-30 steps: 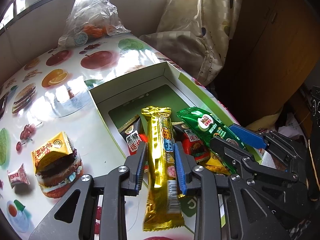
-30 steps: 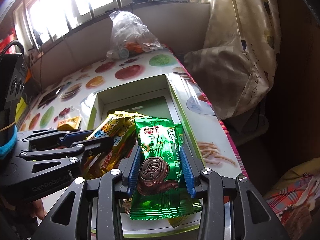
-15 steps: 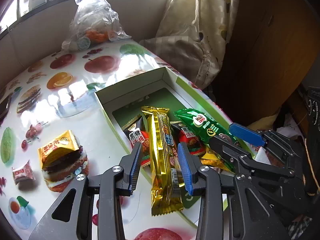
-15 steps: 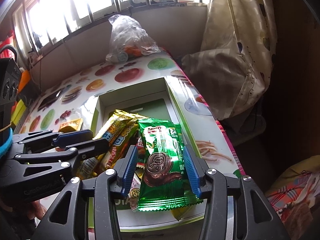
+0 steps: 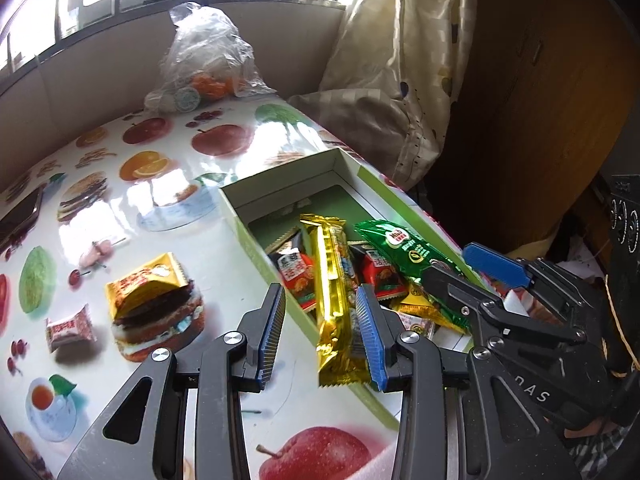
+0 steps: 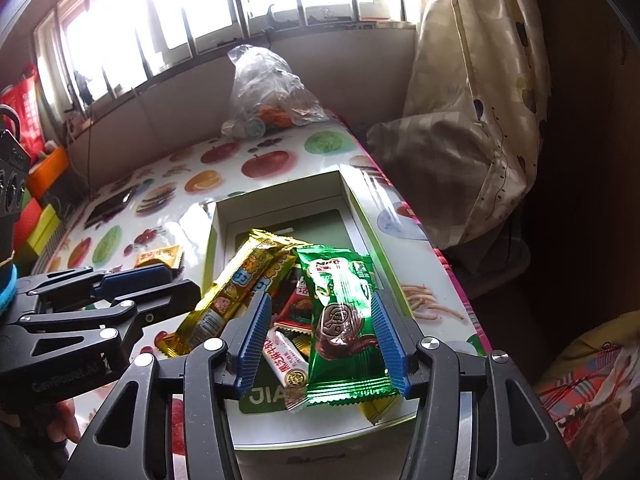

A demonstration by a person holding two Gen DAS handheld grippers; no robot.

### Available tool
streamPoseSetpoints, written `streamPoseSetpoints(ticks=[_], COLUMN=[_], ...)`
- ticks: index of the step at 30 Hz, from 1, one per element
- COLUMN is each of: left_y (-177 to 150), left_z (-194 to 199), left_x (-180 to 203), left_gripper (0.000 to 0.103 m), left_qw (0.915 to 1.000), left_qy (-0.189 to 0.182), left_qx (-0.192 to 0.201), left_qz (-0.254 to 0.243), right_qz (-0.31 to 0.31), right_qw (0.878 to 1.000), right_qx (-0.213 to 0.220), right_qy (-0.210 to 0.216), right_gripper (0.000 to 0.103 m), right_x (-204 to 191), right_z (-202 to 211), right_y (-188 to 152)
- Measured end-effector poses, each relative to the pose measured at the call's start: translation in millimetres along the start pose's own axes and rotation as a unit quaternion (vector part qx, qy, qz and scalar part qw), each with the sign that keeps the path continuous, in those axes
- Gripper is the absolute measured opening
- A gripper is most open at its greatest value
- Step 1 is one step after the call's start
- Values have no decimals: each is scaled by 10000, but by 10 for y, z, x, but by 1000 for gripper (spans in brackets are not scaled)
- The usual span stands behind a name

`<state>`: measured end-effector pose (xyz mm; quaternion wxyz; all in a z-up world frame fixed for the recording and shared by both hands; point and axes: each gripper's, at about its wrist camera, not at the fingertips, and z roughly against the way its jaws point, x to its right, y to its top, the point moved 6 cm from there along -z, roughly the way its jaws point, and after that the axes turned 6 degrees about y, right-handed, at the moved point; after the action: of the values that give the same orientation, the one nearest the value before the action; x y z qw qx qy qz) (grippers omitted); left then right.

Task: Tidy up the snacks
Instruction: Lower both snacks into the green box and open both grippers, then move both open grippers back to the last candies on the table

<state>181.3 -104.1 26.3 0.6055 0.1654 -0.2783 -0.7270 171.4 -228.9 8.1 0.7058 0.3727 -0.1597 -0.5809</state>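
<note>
Your left claw points steeply downward with its jaws parted, having just been opening. Your right claw sits beside it, also angled down, its jaws wider and just opening too.

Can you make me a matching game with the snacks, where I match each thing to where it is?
Things:
1. gold bar
2. green cookie pack
3. small yellow packet
4. clear plastic bag

Places:
A. at the far end of the table, by the wall
B. on the table, outside the box, on a burger picture
C. in the box, between the open right gripper's fingers
D. leaning over the box's near rim, between the open left gripper's fingers

Pairs: 1-D, 2-C, 3-B, 4-A
</note>
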Motion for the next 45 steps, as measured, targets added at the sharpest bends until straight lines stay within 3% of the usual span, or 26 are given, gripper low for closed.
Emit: streamPoseSetpoints(ticks=[28, 45], left_y=[-209, -427], left_z=[369, 449], left_x=[-372, -1537], left_gripper=[38, 38], left_qw=[9987, 9874], left_qy=[314, 1006], left_qx=[253, 245], left_qz=[301, 1197], right_qz=[216, 739], right_qw=[9992, 9939], right_qx=[182, -185], right_qy=[292, 794], right_gripper=[56, 56], right_x=[-437, -1071], right_z=[139, -337], right_y=[20, 82])
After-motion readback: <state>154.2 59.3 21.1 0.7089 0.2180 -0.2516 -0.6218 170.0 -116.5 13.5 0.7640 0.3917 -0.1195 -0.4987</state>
